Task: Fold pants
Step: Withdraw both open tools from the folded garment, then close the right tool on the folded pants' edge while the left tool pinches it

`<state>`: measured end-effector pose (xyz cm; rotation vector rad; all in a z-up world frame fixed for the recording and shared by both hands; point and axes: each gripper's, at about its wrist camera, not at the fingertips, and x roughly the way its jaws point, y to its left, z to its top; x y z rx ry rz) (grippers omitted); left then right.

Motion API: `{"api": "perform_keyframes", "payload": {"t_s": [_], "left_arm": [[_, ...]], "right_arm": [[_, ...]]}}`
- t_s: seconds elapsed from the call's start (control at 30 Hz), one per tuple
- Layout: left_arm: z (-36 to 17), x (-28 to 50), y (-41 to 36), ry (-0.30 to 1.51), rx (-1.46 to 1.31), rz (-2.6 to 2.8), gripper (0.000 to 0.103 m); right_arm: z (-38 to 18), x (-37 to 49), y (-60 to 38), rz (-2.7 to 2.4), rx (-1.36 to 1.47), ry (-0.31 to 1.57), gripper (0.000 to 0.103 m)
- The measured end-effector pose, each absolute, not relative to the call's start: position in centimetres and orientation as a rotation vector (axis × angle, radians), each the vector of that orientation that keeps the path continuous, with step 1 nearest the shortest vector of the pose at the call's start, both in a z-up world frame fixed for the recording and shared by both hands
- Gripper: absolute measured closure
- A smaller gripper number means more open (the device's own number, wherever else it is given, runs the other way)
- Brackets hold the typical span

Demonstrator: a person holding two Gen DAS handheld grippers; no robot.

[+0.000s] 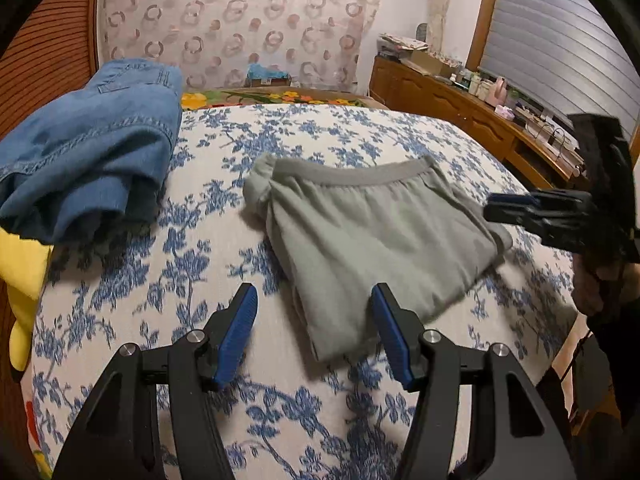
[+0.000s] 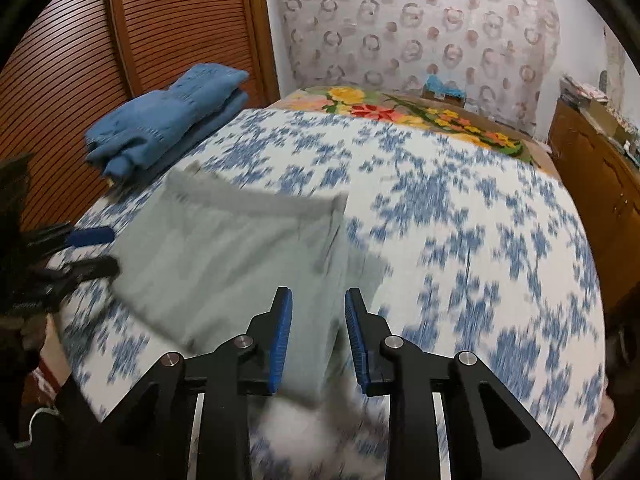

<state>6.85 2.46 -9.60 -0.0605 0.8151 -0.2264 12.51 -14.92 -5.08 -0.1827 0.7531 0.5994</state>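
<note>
Grey pants (image 1: 372,236) lie folded into a compact bundle on the blue-flowered bedspread (image 1: 224,200), waistband toward the far side. My left gripper (image 1: 314,304) is open, its blue pads either side of the bundle's near corner, just above it. My right gripper (image 2: 318,308) is open and empty over the bundle's right edge (image 2: 240,256); this view is motion-blurred. The right gripper also shows in the left wrist view (image 1: 516,208) at the bundle's right end. The left gripper shows at the left of the right wrist view (image 2: 92,248).
Folded blue jeans (image 1: 88,152) lie at the far left of the bed, also in the right wrist view (image 2: 168,116). A yellow cloth (image 1: 22,280) hangs at the left edge. A wooden dresser (image 1: 452,112) with clutter stands right. A louvred wooden door (image 2: 80,60) is left.
</note>
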Motion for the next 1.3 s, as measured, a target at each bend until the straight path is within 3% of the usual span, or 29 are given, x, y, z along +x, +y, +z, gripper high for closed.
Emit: {"api": "perform_keyframes", "payload": {"t_s": [0.33, 0.37, 0.63, 0.83, 0.87, 0.9, 1.0, 1.3], "left_arm": [[-10.5, 5.7, 1.7, 0.836, -0.078, -0.27, 0.044], [-10.6, 5.6, 1.6, 0.838, -0.076, -0.275, 0.048], [-11.1, 5.5, 1.2, 0.84, -0.072, -0.269, 0.057], [-11.1, 5.6, 1.4, 0.828, -0.078, -0.27, 0.074], [-11.2, 5.5, 1.5, 0.826, -0.083, -0.271, 0.08], [-11.2, 5.5, 1.6, 0.822, -0.087, -0.272, 0.083], [-11.1, 5.3, 1.8, 0.807, -0.089, -0.26, 0.09], [-10.2, 4.3, 2.6, 0.767, -0.116, -0.27, 0.092]], "right_arm": [[-5.6, 9.5, -17.0, 0.599, -0.139, 0.778, 0.075], [-5.7, 9.6, -17.1, 0.597, -0.133, 0.783, 0.075], [-6.3, 9.7, -16.9, 0.603, -0.121, 0.8, 0.075], [-6.8, 10.3, -16.6, 0.607, -0.118, 0.805, 0.075], [-6.9, 10.3, -16.6, 0.608, -0.117, 0.805, 0.076], [-6.9, 10.4, -16.6, 0.61, -0.118, 0.801, 0.086], [-6.8, 10.3, -16.6, 0.612, -0.139, 0.782, 0.092], [-5.8, 8.0, -18.0, 0.597, -0.14, 0.719, 0.095]]}}
